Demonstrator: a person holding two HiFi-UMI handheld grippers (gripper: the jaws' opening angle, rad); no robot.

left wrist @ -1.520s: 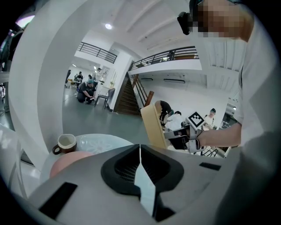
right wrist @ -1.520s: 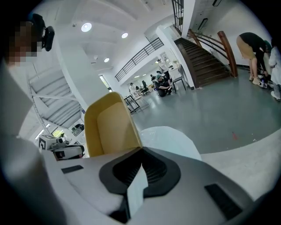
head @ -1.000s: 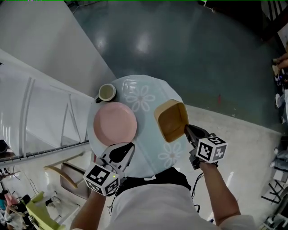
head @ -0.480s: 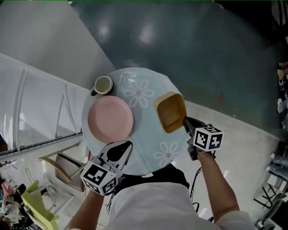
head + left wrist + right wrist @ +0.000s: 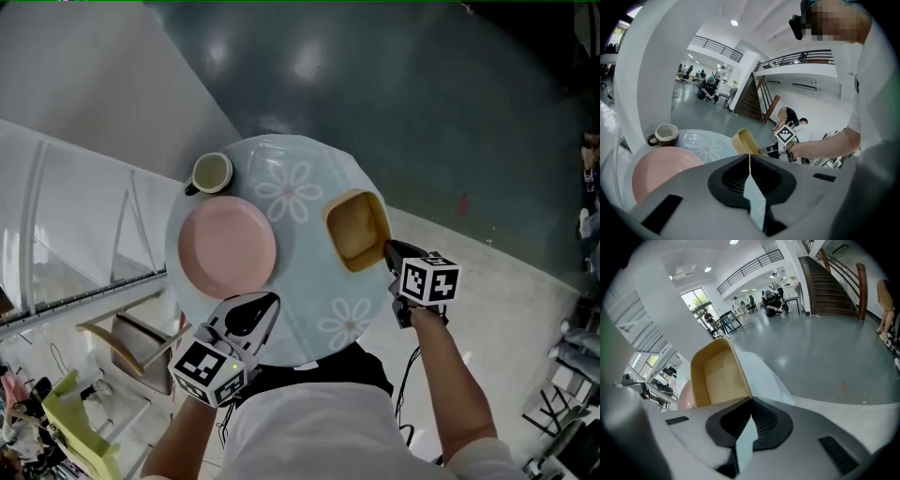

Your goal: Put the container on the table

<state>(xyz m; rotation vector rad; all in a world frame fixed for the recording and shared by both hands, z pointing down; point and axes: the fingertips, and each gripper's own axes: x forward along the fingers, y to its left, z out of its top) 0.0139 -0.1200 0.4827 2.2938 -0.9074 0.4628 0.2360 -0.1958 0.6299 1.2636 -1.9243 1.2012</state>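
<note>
A tan square container (image 5: 357,228) is seen at the right edge of a round pale-blue table (image 5: 305,272) printed with white flowers. Its near wall is pinched by the right gripper (image 5: 387,251), whose jaws are closed together on the thin rim close to a corner. In the right gripper view, the container (image 5: 719,376) is shown open and empty, with its inside turned towards the camera just beyond the jaws. In the left gripper view, the container (image 5: 744,140) is seen tilted, its mouth facing the middle of the table. Whether its base touches the tabletop cannot be told.

The left gripper (image 5: 272,302) is held over the near edge of the table, just beside a pink plate (image 5: 228,248). Its jaws are brought together at the tips, and nothing is held between them. The plate is laid on the left half of the table. A cream mug (image 5: 211,172) with a dark handle is stood beyond it, near the far left rim.
</note>
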